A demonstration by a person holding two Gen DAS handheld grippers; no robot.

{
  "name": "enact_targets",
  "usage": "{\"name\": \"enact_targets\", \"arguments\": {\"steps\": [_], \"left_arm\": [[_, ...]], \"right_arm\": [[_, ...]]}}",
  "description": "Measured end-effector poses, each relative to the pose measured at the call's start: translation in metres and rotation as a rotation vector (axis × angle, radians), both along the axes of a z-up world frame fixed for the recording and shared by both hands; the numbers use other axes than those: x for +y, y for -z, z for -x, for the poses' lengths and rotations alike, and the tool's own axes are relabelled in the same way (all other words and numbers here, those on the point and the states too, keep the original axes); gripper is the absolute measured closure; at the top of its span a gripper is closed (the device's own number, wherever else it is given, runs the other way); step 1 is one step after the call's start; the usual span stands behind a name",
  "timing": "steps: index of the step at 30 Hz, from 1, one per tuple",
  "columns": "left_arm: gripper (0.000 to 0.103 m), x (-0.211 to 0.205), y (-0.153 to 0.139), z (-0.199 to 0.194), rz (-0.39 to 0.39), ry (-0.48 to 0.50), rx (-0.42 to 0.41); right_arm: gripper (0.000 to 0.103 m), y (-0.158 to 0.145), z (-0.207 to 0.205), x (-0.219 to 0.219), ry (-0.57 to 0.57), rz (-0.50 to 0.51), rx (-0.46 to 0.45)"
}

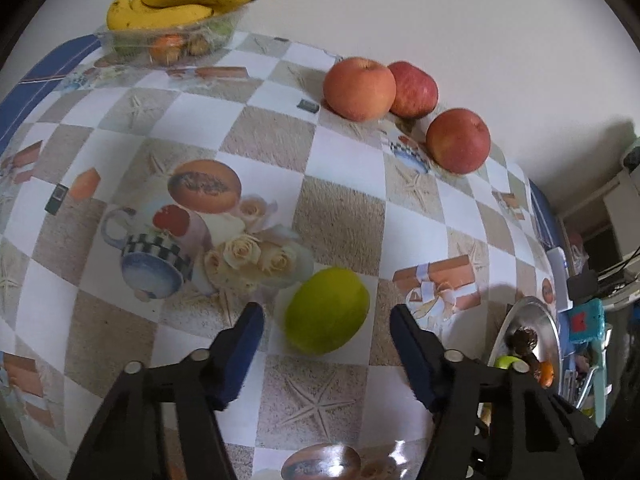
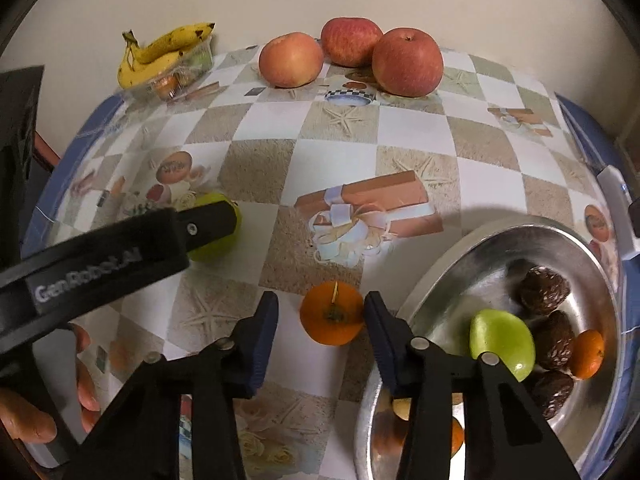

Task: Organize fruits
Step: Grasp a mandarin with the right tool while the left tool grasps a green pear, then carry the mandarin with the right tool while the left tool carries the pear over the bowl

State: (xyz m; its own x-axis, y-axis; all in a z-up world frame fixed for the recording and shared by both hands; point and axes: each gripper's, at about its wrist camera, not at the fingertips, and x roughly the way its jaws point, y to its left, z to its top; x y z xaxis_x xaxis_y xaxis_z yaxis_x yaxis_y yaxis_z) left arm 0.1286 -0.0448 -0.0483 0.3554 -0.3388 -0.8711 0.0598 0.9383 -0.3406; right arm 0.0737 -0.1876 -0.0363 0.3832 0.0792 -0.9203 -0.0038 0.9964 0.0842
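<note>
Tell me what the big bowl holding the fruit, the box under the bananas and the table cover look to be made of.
Bowl: polished metal, probably steel; it mirrors light and fruit.
Box under the bananas: thin clear plastic; its contents show through.
Table cover: likely glossy printed vinyl or oilcloth; it shows glare near the bottom edge.

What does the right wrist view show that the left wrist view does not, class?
Only the right wrist view shows the right gripper straddling a loose orange, a person's hand, and the dark fruits in the metal bowl. Only the left wrist view shows the left gripper from behind, straddling the green fruit. Both show three apples, the bananas and the checked tablecloth.
</note>
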Motion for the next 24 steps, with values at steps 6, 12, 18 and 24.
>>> {"name": "enact_targets", "arguments": {"steps": [6, 12, 18, 24], "left_arm": [[0.046, 0.001, 0.006, 0.0, -0.009, -0.005, 0.002], [0.055, -0.001, 0.004, -0.001, -0.016, 0.013, -0.01], [0.055, 0.0, 0.002, 0.004, -0.003, 0.005, 0.027], [0.055, 0.002, -0.01, 0.019, 0.03, -0.001, 0.038]], "right_arm": [[0.068, 0.002, 0.001, -0.002, 0.005, 0.023, -0.004], [0.069, 0.001, 0.001, 0.0, 0.004, 0.03, -0.002], [0.07, -0.003, 0.004, -0.005, 0.014, -0.081, -0.002], [0.07, -0.014, 0.012, -0.006, 0.028, -0.105, -0.024]]}}
